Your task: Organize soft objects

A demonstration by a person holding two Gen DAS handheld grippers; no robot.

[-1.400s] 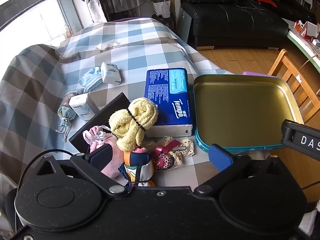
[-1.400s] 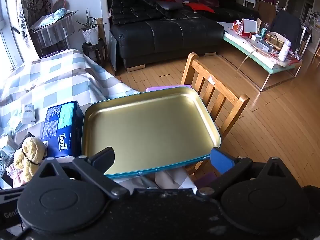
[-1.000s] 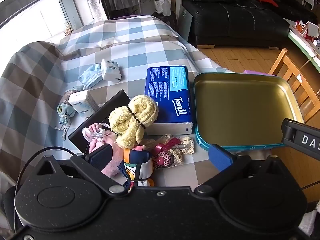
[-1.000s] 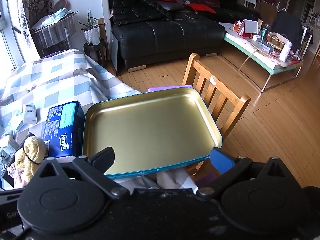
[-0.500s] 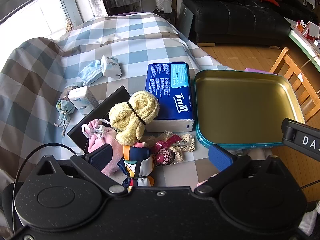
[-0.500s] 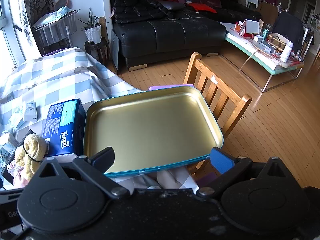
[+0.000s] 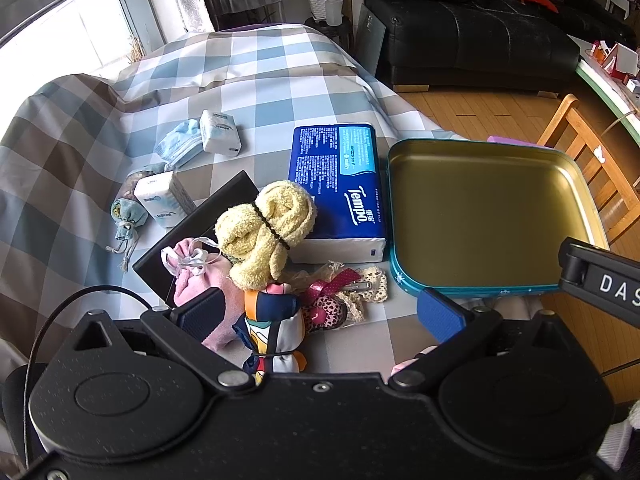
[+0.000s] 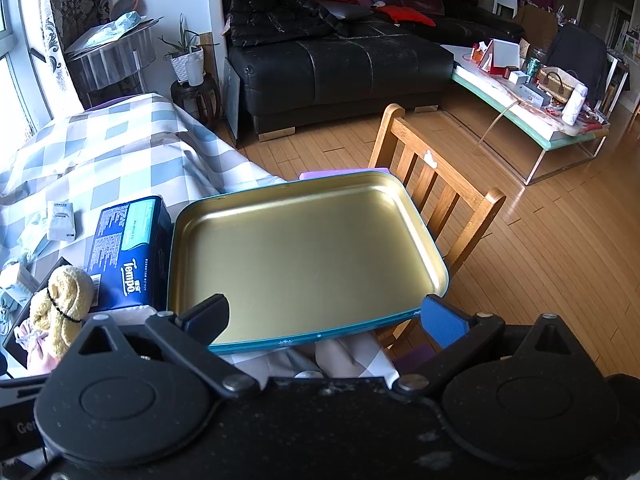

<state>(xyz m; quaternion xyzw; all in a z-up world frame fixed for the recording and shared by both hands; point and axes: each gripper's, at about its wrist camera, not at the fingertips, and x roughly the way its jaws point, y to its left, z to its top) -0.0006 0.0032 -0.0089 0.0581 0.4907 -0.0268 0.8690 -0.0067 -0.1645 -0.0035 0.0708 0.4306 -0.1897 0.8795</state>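
Observation:
A heap of soft things lies on the checked tablecloth in the left wrist view: a yellow rolled towel [image 7: 266,228], a pink drawstring pouch [image 7: 194,270], a colourful scarf bundle [image 7: 272,322] and a lace and heart-print piece [image 7: 344,292]. My left gripper [image 7: 318,314] hovers open just above the near side of this heap, fingers either side of the scarf bundle. An empty gold tray with a teal rim [image 7: 486,214] sits to the right. My right gripper [image 8: 324,314] hangs open over the near edge of the tray [image 8: 304,252]. The towel [image 8: 64,300] shows at far left there.
A blue Tempo tissue pack [image 7: 338,184] lies between heap and tray. Small tissue packets [image 7: 220,133], a face mask [image 7: 180,146], a little blue pouch [image 7: 128,220] and a black flat case [image 7: 192,236] lie further left. A wooden chair [image 8: 434,192] stands beyond the tray.
The left view has risen and pulled back a little, so the heap sits slightly further off. The right view has shifted slightly. Both grippers stay open; nothing on the table moved.

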